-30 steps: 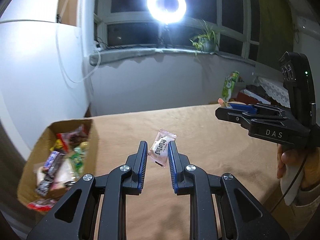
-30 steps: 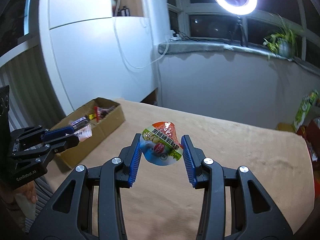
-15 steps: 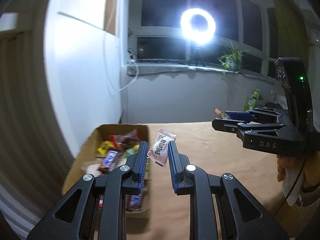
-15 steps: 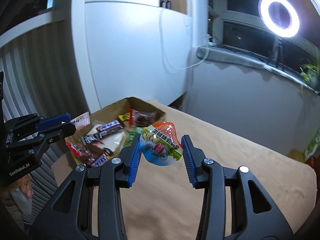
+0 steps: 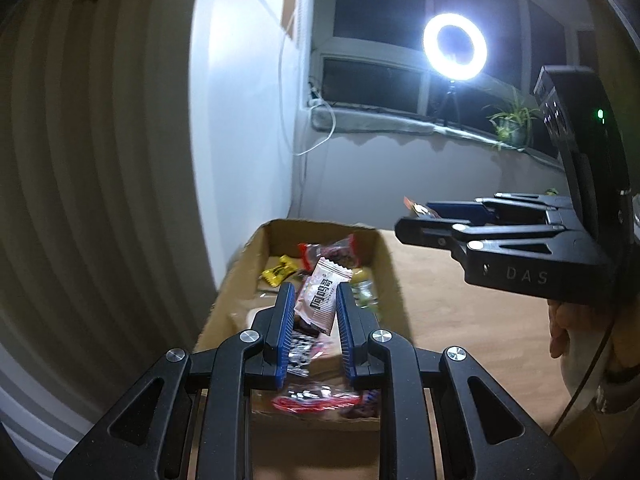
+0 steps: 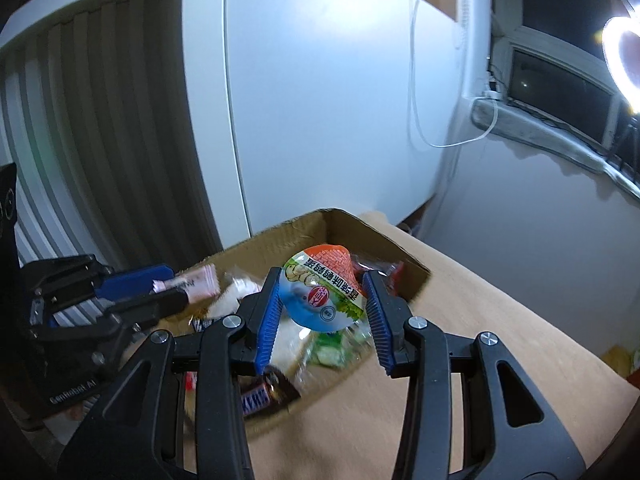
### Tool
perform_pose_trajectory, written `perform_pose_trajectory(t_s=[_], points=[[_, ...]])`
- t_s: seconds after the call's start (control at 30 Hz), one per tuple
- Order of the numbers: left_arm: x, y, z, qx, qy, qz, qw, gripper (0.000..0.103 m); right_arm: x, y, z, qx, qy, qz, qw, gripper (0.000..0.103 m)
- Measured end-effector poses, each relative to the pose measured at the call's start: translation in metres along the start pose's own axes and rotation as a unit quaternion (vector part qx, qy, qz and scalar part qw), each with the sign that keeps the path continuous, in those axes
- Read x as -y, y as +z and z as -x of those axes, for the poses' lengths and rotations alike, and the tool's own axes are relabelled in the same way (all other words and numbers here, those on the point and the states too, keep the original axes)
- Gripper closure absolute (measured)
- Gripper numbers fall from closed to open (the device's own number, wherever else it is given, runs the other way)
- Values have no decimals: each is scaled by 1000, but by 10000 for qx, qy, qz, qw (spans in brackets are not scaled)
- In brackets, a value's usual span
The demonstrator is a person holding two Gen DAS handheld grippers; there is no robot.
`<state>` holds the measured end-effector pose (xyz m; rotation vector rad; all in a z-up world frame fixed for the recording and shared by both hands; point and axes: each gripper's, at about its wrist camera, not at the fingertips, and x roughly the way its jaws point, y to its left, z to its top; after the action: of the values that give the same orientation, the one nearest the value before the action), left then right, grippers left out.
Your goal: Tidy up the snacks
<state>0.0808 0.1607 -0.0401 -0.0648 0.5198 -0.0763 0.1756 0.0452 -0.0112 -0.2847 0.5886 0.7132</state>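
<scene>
Both my claws are clamped on snacks above the cardboard box (image 5: pixel 382 264) at the edge of the tan table (image 6: pixel 500 344). My right gripper (image 6: pixel 322 300) grips a round sealed cup (image 6: pixel 322 294) by its sides; my left gripper (image 5: pixel 313 306) pinches a pink wrapped packet (image 5: pixel 322 300) – both hang over the box. Inside lie a chocolate bar (image 6: pixel 260 398), a red packet (image 5: pixel 330 252) and a yellow candy (image 5: pixel 278 274).

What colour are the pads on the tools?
Blue pads, clearest in the right wrist view.
</scene>
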Motion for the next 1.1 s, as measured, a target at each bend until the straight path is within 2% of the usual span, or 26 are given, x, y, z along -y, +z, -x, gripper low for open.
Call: perform_pose_trajectory(t_s=[0.33, 0.47, 0.5, 0.53, 0.57, 0.6, 0.67, 0.73, 0.8, 0.87, 1.0, 1.07, 1.1], points=[[-17, 4, -41, -229, 59, 111, 9997, 84, 9, 25, -39, 46, 129, 51, 9999, 61], [-19, 7, -58, -295, 18, 135, 9995, 83, 18, 30, -56, 62, 56, 35, 10000, 60], [-19, 8, -64, -343, 7, 153, 9993, 82, 21, 31, -62, -21, 46, 5, 10000, 56], [-19, 7, -68, -440, 4, 159, 9989, 82, 25, 30, -70, -195, 35, -36, 9998, 41], [-18, 5, -73, -577, 0, 136, 9982, 74, 28, 27, -68, -191, -3, -82, 9998, 34], [-17, 3, -75, -667, 35, 110, 9977, 66, 30, 23, -63, -112, -17, -126, 9999, 32], [-14, -2, -69, -631, 129, 85, 9979, 25, 34, 14, -50, 3, -59, -211, 9998, 27], [-12, -5, -58, -484, 212, 99, 9986, 21, 36, 4, -35, 124, -181, -284, 9994, 27], [-11, -7, -50, -498, 299, 107, 9983, 21, 36, -3, -23, 217, -248, -336, 9989, 21], [-11, -6, -43, -458, 345, 114, 9983, 21, 35, -12, -5, 383, -441, -403, 9975, 0], [-8, -3, -24, -375, 421, 167, 9983, 17, 32, -29, 33, 646, -910, -442, 9928, 0], [-5, 0, -14, -289, 431, 227, 9984, 8, 35, -41, 54, 694, -1130, -560, 9896, 0], [-2, 3, -9, -238, 451, 227, 9984, 8, 37, -45, 63, 681, -1216, -619, 9883, 0]])
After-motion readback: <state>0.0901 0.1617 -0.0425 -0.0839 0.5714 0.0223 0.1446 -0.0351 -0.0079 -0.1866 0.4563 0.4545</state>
